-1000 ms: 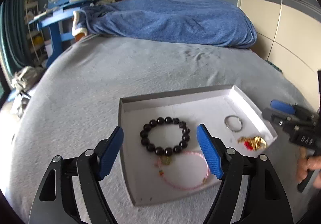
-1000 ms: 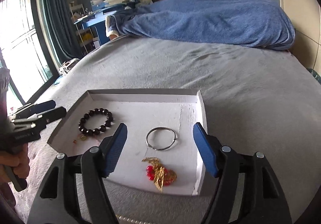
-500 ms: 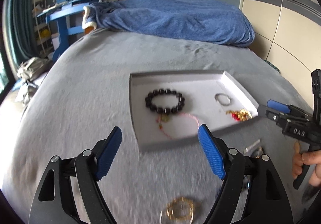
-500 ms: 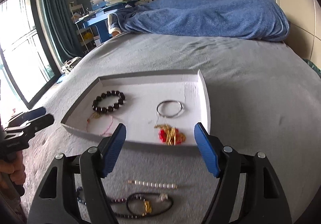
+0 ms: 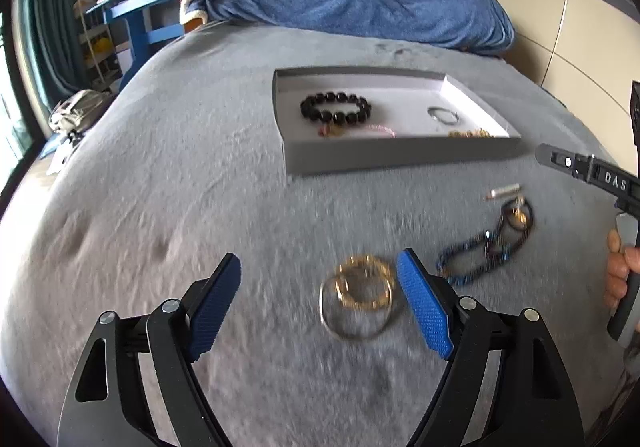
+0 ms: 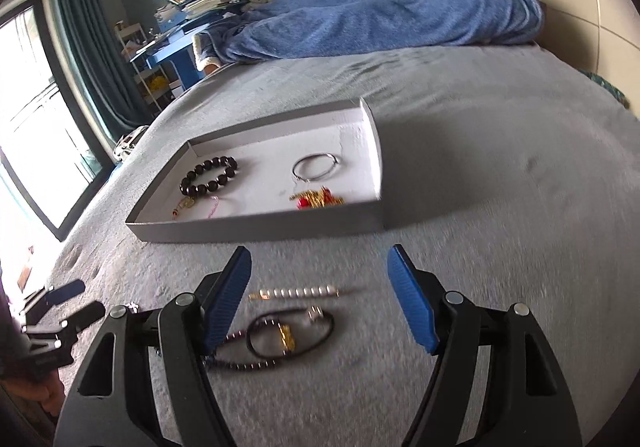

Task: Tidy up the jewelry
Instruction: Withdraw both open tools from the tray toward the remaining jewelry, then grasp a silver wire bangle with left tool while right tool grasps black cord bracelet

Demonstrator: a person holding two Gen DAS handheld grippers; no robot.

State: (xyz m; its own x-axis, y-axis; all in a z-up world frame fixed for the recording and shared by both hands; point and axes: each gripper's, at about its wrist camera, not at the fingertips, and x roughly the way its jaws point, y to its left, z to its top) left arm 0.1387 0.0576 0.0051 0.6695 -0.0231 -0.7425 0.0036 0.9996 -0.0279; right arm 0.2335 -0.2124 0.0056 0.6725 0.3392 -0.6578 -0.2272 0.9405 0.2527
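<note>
Left gripper (image 5: 319, 299) spread wide above gold and silver bangles (image 5: 359, 295) seen only in its view, right gripper (image 6: 319, 297) likewise unclenched over a black cord bracelet (image 6: 289, 331) and bead bar (image 6: 296, 292), beyond both the white tray (image 6: 256, 225) on the bed.

From my left tool's camera, motion blur smears the gold bangle (image 5: 363, 282) and the silver ring (image 5: 354, 317) under it, so I cannot tell whether they touch, and the dark beaded strands (image 5: 486, 247) beside them run together into one tangle. The tray (image 5: 400, 157) near wall hides the lower part of the pink cord (image 5: 380, 130) and the gold piece (image 5: 470, 133), and my right tool (image 5: 592, 175) is cut off by the picture's edge, its jaws out of sight. From my right tool's camera, my own left finger (image 6: 226, 301) covers part of the black cord (image 6: 290, 331) and the bead strand (image 6: 244, 365), and my left tool (image 6: 52, 311) sits half out of frame, too blurred to read.
</note>
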